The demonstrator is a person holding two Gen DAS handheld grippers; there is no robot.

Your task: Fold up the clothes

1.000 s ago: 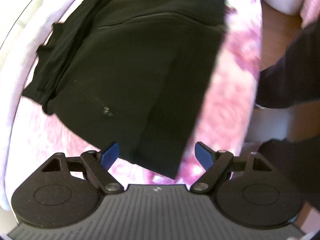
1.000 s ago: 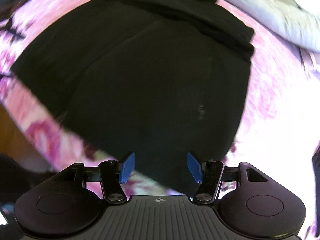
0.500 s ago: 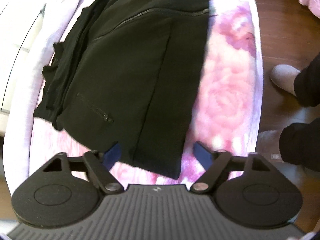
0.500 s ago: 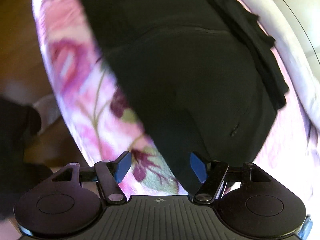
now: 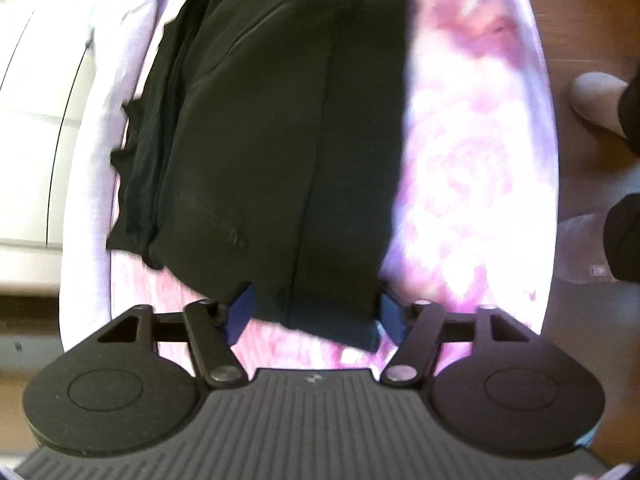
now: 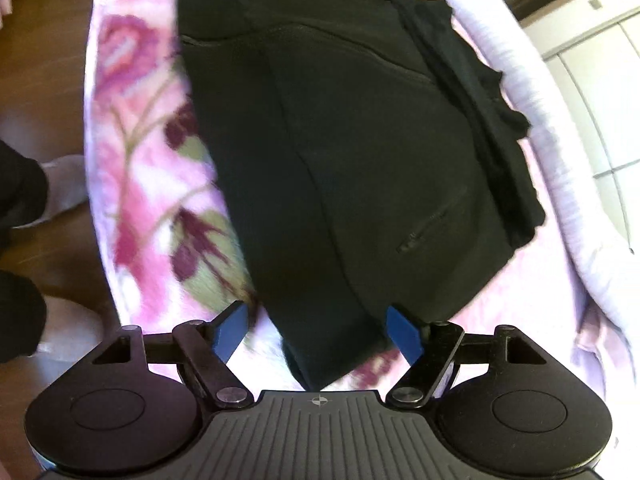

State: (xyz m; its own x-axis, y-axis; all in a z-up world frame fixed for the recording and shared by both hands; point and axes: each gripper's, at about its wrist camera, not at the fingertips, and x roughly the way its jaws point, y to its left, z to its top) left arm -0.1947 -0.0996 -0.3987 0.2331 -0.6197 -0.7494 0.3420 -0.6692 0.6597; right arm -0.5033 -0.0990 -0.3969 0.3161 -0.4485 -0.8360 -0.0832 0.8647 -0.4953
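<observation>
A black garment (image 5: 280,140) with zip pockets lies flat on a pink floral blanket (image 5: 472,168). It also shows in the right wrist view (image 6: 360,168). My left gripper (image 5: 316,314) is open, its blue pads on either side of the garment's near end, just above it. My right gripper (image 6: 318,332) is open over the garment's opposite end, with a corner of the cloth between the pads. A second dark folded piece (image 6: 492,120) lies along the garment's far edge.
The blanket (image 6: 136,168) covers a narrow surface with a white padded edge (image 6: 592,208). Wooden floor (image 5: 592,40) lies beside it, with the person's slippered feet (image 5: 596,100) and dark trouser legs (image 6: 16,188) close by. White cabinets (image 5: 32,120) stand behind.
Both grippers have swung round and come down towards opposite ends of the garment. The cloth now sits between each pair of open pads. The garment itself has not moved.
</observation>
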